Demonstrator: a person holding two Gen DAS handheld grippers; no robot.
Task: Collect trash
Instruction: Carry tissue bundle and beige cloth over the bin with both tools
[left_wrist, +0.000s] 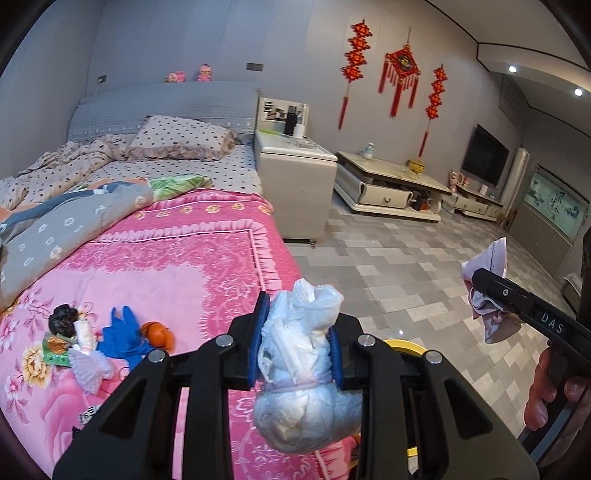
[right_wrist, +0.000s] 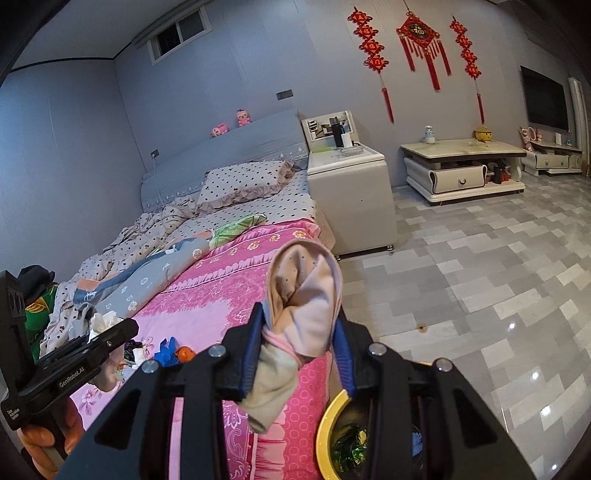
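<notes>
Above the pink bedspread (left_wrist: 155, 273), left tool (left_wrist: 295, 343) grips a white bundle (left_wrist: 299, 350); right tool (right_wrist: 299, 350) grips pinkish cloth (right_wrist: 306, 306).

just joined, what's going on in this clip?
A person is clearing trash off a bed with two handheld grippers. The left gripper is clamped on a white crumpled plastic bundle tied with a pink band; the right gripper is clamped on a beige wrapped bundle with a pink band. Both hang near the yellow-rimmed bin beside the bed. More scraps, including a blue glove and orange peel, remain on the pink blanket.
</notes>
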